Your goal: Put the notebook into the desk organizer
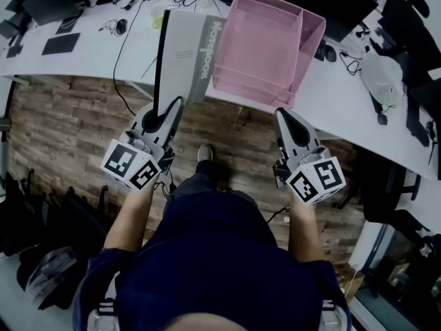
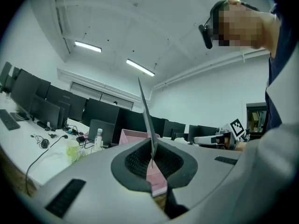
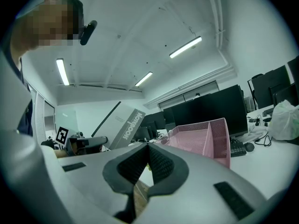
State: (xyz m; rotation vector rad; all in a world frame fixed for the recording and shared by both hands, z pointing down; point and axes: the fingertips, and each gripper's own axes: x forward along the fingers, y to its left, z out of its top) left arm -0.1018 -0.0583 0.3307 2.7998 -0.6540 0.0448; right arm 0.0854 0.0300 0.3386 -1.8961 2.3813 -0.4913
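A grey notebook (image 1: 186, 54) with a black spine stands tilted above the front edge of the white desk (image 1: 89, 54), just left of the pink mesh desk organizer (image 1: 262, 47). My left gripper (image 1: 176, 103) is shut on the notebook's lower edge. In the left gripper view the notebook (image 2: 145, 111) rises edge-on from between the pads of the left gripper (image 2: 152, 164), with the organizer (image 2: 131, 136) behind it. My right gripper (image 1: 281, 113) hangs shut and empty before the organizer's front right corner. The right gripper view shows the right gripper (image 3: 147, 157), the notebook (image 3: 122, 127) and the organizer (image 3: 205, 136).
Monitors (image 1: 344, 5), keyboards, cables and headphones (image 1: 121, 26) lie along the desk's far side. A white bag (image 1: 382, 74) sits on the right. A bottle (image 2: 97, 140) and a pale cup (image 2: 72, 149) stand left of the organizer. Wooden floor (image 1: 69, 129) lies below.
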